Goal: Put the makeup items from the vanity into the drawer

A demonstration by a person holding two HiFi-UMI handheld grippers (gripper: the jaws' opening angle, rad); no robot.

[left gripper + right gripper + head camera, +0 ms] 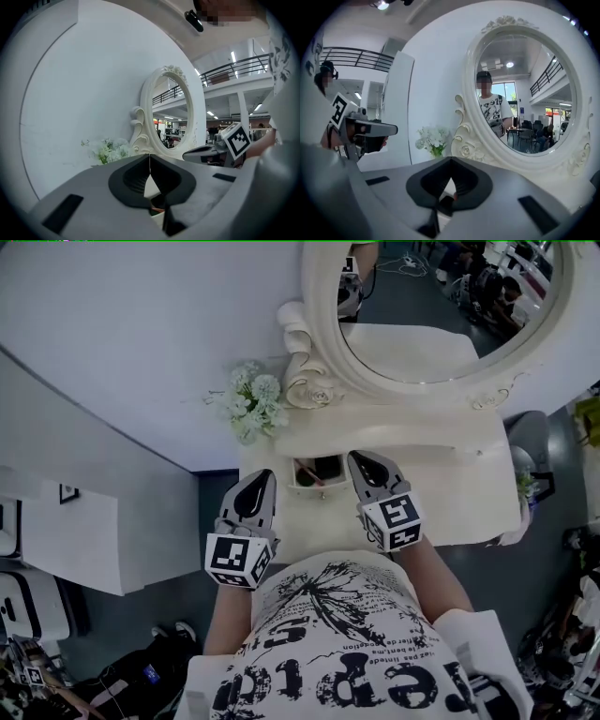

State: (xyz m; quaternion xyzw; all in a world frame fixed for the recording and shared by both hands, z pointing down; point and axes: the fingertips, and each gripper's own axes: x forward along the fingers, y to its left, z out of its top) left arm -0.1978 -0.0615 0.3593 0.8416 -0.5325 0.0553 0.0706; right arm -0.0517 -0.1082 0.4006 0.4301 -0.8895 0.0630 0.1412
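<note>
Wall (122, 324): pale and plain, on the far side behind the counter.
Counter (450, 493): white vanity top set against the wall, bare to the right of the drawer.
Mirror (441, 306): oval in a carved white frame, standing at the counter's far edge. In the right gripper view it reflects a person in a printed T-shirt.
Left gripper (265, 474) (150, 159): over the counter's near left part, just left of the drawer and pointing toward the far side. Its jaws meet at the tips with nothing between them.
Right gripper (356, 457) (451, 161): just right of the drawer. Its jaws are closed tight and empty.
Flowers (251, 399): a white bunch with green leaves at the counter's far left, beside the foot of the mirror frame.
Drawer (319, 490): small and open, dark inside, lying between the tips of the two grippers.
Makeup item (307, 474): a small pinkish thing in the left part of the drawer, too small to name surely, perhaps a lip stick.
</note>
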